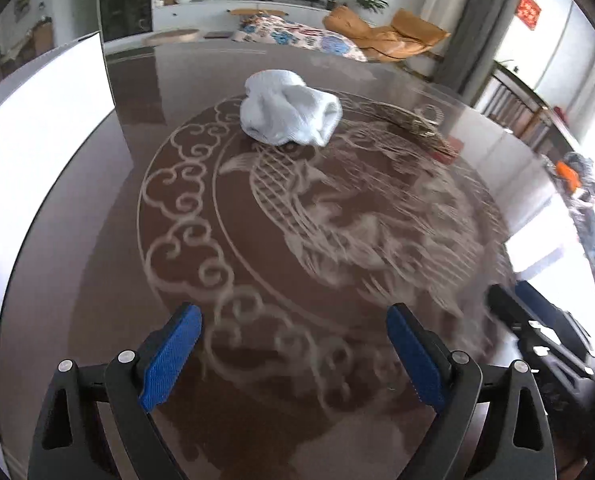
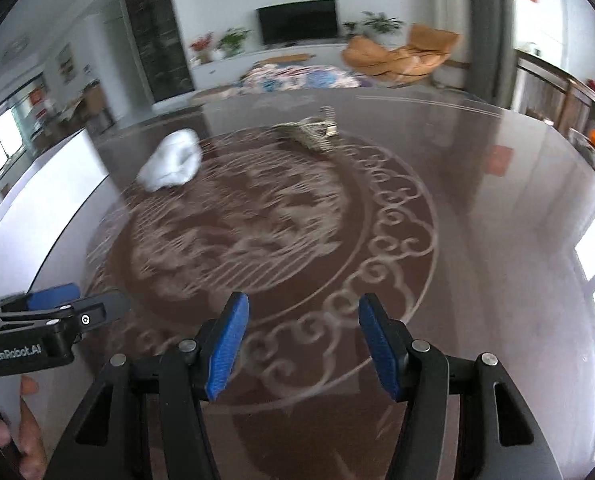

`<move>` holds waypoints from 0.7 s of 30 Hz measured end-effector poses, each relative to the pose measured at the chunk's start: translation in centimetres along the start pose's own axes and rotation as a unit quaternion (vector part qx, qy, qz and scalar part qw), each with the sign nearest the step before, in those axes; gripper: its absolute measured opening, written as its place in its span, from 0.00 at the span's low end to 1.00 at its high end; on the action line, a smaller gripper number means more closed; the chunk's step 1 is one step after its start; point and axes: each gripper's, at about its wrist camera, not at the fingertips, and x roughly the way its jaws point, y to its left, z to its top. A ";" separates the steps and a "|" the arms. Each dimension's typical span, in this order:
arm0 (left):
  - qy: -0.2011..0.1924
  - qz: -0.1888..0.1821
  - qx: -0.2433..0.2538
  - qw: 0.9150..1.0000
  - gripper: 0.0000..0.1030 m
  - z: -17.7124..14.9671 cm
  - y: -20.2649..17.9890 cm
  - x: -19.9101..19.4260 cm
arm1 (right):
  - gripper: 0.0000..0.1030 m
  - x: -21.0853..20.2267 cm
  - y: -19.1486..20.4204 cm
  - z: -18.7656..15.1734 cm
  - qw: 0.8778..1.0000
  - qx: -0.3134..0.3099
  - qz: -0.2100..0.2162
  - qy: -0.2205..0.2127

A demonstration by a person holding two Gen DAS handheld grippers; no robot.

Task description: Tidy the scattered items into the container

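A rolled white cloth bundle [image 1: 289, 114] lies on the round brown table [image 1: 97, 240], which bears a pale fish and cloud pattern. To its right lies a blurred striped item [image 1: 417, 124]. My left gripper [image 1: 297, 356] hangs open over the near part of the pattern, with nothing between its blue pads. In the right wrist view the white bundle [image 2: 173, 160] is far left and the striped item [image 2: 313, 132] sits further back. My right gripper [image 2: 303, 348] is open and empty. A white container wall [image 1: 37, 152] stands at the left.
The left gripper [image 2: 85, 302] shows at the left of the right wrist view, with a hand [image 2: 29, 440] below it. The right gripper [image 1: 517, 304] shows at the right of the left wrist view. Beyond the table are a TV, plants and an orange chair [image 2: 401, 56].
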 end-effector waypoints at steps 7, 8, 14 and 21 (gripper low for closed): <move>-0.023 0.044 0.044 0.998 1.00 1.9 -0.5 2.3 | 0.59 2.7 -0.5 1.7 1.000 0.018 -0.019 0.010; -0.025 0.045 0.049 0.997 1.00 2.0 -0.5 2.4 | 0.59 2.9 -0.3 1.8 1.000 0.014 -0.024 0.011; -0.032 0.047 0.054 0.997 1.00 2.1 -0.4 2.6 | 0.64 3.5 0.4 1.7 0.999 -0.011 -0.042 0.020; -0.032 0.047 0.053 0.997 1.00 2.0 -0.5 2.7 | 0.65 3.6 0.9 1.6 0.998 -0.024 -0.057 0.025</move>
